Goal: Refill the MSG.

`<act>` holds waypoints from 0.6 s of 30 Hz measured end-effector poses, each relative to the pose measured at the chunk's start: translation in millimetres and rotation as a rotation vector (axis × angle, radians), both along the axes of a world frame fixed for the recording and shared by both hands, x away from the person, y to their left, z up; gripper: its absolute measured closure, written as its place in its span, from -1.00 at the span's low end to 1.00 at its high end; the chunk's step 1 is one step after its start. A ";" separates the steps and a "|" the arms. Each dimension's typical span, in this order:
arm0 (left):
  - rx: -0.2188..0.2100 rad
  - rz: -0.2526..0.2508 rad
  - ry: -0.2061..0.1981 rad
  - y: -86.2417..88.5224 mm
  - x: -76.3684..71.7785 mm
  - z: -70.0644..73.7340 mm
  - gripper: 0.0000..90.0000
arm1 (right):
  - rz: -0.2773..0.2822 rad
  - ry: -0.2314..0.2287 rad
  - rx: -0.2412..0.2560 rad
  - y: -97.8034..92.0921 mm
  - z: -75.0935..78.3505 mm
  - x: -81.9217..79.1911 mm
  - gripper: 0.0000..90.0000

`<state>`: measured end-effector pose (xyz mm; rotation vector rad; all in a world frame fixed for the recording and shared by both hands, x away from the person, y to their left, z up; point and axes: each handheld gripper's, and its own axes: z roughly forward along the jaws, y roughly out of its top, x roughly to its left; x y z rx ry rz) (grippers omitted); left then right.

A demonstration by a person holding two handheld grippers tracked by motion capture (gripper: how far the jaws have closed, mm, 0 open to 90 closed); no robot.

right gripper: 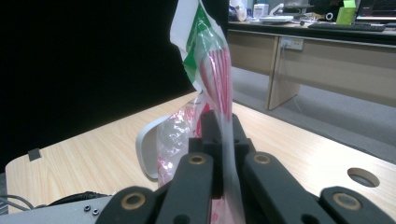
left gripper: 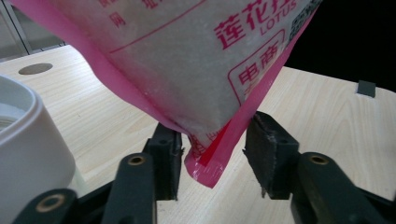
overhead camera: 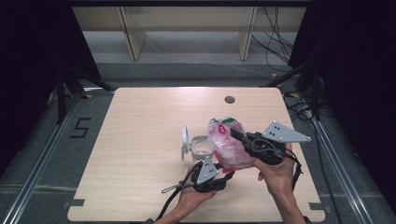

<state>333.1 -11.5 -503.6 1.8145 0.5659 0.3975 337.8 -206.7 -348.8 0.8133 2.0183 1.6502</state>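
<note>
Right gripper [right gripper: 223, 140] clamps pink bag [left gripper: 187, 60] marked "LOTUS"; left gripper [left gripper: 212, 154] spread wide around its lower corner.

Right gripper [overhead camera: 235, 134] reaches in from the right, jaws pinched flat on the top of the pink-and-clear bag [overhead camera: 227, 148], right hand [overhead camera: 275, 170] wrapped beneath it. Left gripper [overhead camera: 218, 173] sits low at the near edge in the left hand [overhead camera: 194, 193], jaws parted either side of the bag's bottom corner.
</note>
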 end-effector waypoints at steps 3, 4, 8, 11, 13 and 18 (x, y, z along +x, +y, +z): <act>-0.018 0.003 0.002 -1.4 0.6 -0.6 0.40 | -0.005 -0.026 0.001 -0.6 -0.7 2.5 1.00; -0.028 0.018 0.006 -1.1 1.5 0.3 0.53 | -0.006 -0.001 0.015 -0.1 -0.2 1.8 1.00; -0.021 0.039 -0.027 -2.3 0.8 1.6 0.61 | -0.017 -0.008 0.022 -2.6 3.3 3.0 1.00; -0.051 0.050 -0.020 -5.1 0.3 2.1 0.61 | -0.023 0.005 0.032 -1.9 5.1 2.1 1.00; -0.075 0.060 -0.034 -7.5 -1.7 1.3 0.63 | -0.020 -0.036 0.019 -1.0 7.9 4.6 1.00; -0.046 0.068 -0.035 -8.7 -5.3 1.5 0.66 | -0.017 -0.019 0.023 2.4 7.8 6.2 1.00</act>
